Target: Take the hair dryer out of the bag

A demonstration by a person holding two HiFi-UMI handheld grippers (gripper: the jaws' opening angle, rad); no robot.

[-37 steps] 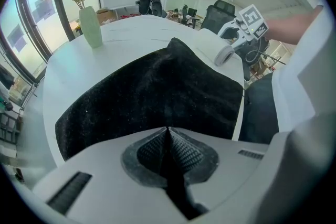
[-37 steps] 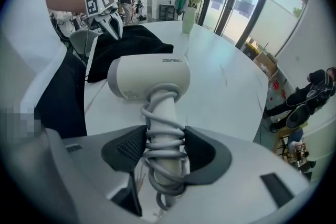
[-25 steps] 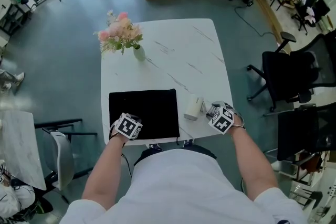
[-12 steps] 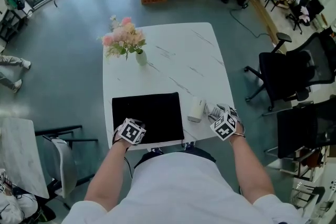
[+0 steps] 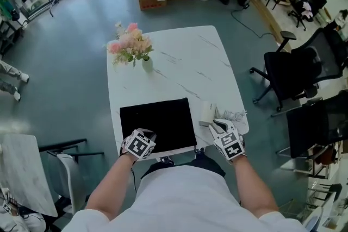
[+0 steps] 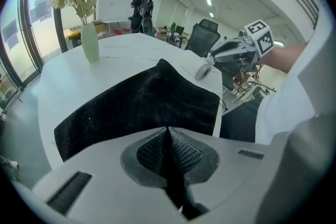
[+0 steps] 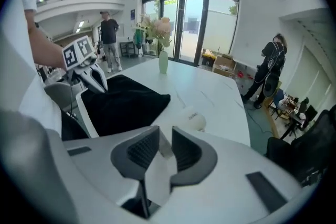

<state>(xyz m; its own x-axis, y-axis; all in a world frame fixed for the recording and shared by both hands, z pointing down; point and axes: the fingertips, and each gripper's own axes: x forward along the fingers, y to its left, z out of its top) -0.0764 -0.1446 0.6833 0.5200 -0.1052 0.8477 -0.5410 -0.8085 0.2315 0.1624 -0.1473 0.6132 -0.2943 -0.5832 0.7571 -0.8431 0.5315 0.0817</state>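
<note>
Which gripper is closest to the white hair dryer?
The right gripper: it is beside the hair dryer, empty jaws just closing. The left gripper pinches the far side of the black bag.

Head view steeply down; gripper views share bag (image 5: 157, 119).

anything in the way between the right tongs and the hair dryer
Nothing visible. The hair dryer lies on bare table beside the black bag, just ahead of the right tongs, whose jaws have just been closing with nothing clearly between them.

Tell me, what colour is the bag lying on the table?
Plain black, no pattern. The bag shows best in the head view.
</note>
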